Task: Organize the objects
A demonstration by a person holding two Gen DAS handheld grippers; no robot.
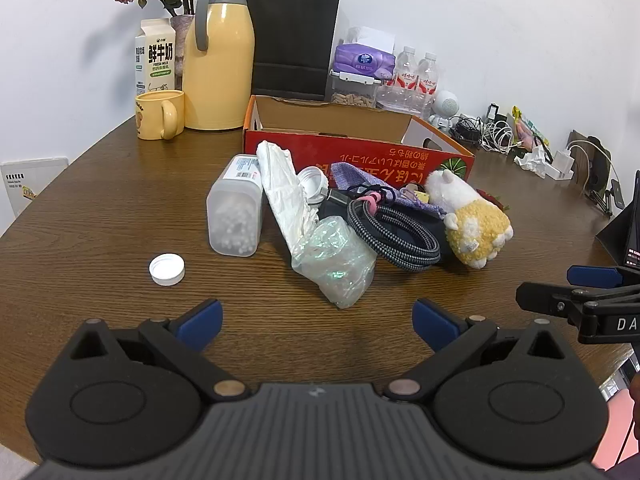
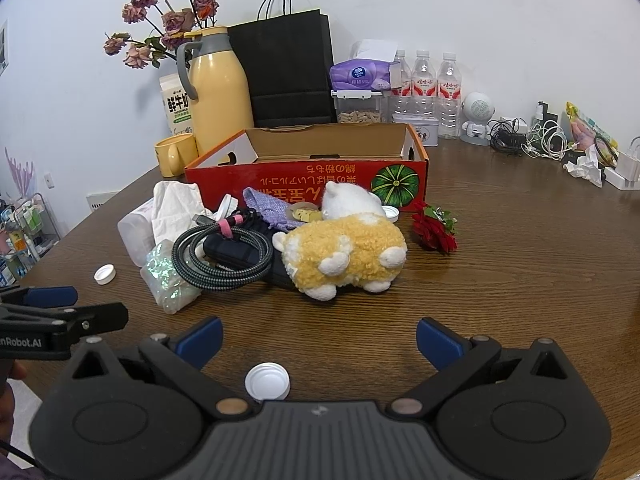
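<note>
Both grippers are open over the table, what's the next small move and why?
Probably ease the right gripper forward onto the plush toy: it lies nearest, atop the pile's front edge, unobstructed, and the red cardboard box behind stands open.

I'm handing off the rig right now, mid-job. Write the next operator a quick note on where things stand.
Left claw: open, empty, hovering short of the pile.
Right claw: open, empty, a white cap on the table between its fingers.
Box: open; no contents visible from here.
Pile in front of box: plush, cable, cotton-swab jar, glitter bag, purple pouch, red rose. Another cap lies left of it.
Done: apparently nothing boxed.
Left: the whole pile.
</note>
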